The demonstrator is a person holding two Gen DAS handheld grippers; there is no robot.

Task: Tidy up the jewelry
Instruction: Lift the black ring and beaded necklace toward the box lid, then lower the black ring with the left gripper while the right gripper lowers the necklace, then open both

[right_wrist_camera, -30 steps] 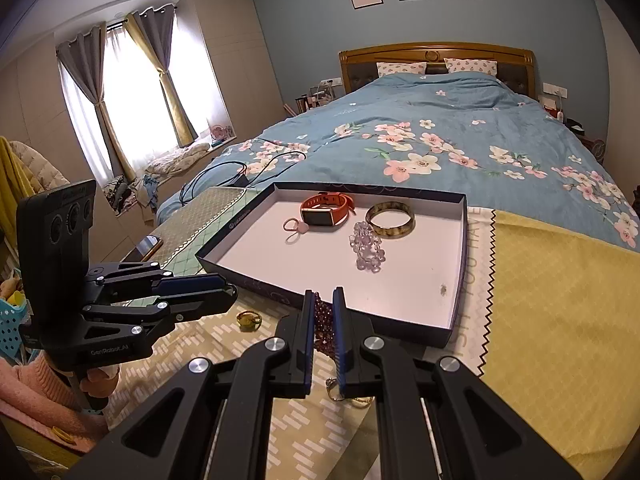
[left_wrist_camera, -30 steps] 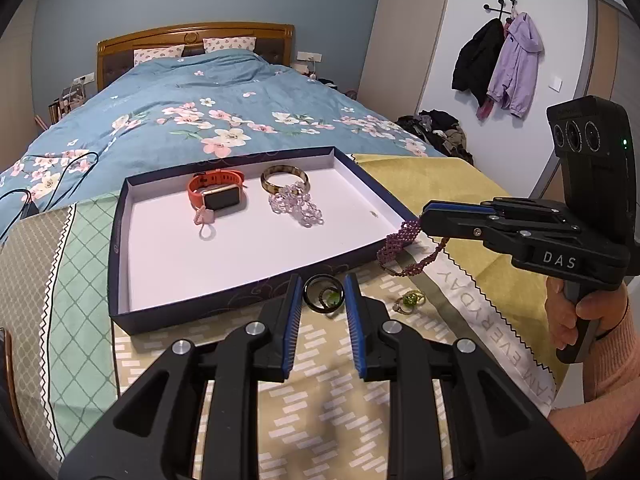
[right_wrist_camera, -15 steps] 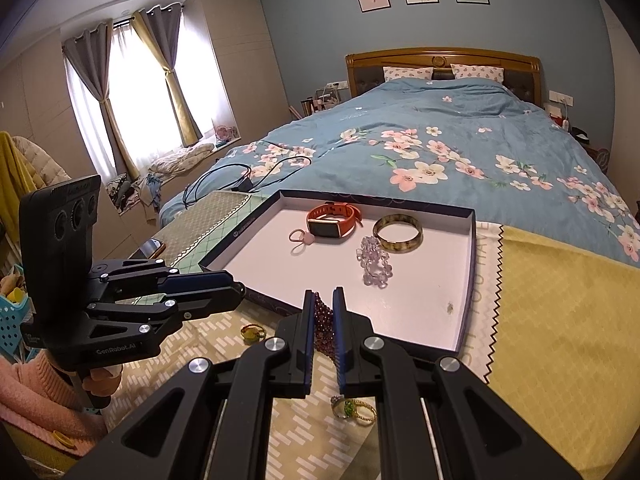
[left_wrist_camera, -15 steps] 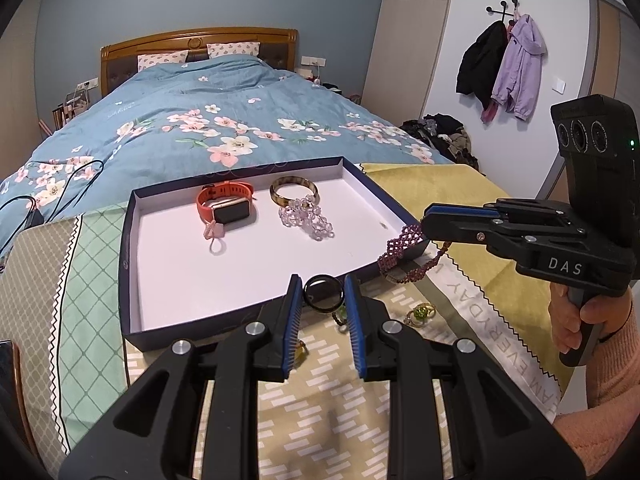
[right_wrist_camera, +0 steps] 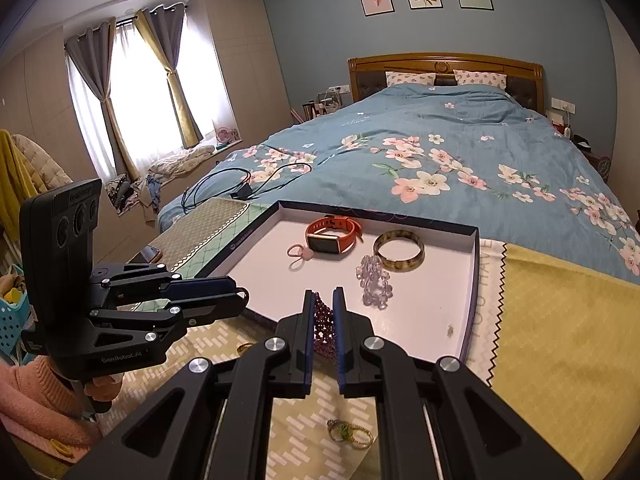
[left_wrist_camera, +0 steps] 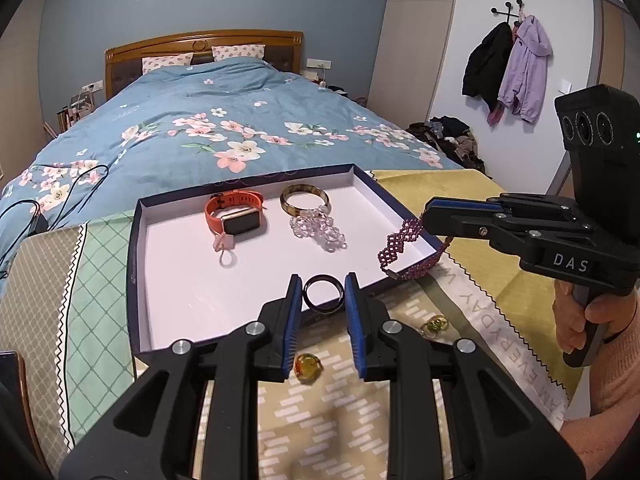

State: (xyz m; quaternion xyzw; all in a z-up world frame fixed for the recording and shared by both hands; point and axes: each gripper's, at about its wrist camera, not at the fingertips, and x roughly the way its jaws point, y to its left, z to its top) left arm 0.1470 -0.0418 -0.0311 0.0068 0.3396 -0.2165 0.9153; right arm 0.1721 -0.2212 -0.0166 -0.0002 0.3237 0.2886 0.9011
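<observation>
Meanwhile left tongs (left_wrist_camera: 323, 295) clamp a dark ring (left_wrist_camera: 323, 294), right tongs (right_wrist_camera: 322, 312) a beaded bracelet (right_wrist_camera: 323, 326), near the tray (left_wrist_camera: 136, 264)

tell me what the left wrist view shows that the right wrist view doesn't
Only the left wrist view shows the dark ring held between the left gripper jaws, an amber ring on the cloth below them, and the coats on the wall hooks.

Only the right wrist view shows the curtained window and a phone left of the tray.

Both show the tray holding the orange watch, bangle and clear bead bracelet, plus the purple beaded bracelet pinched in the right gripper.
</observation>
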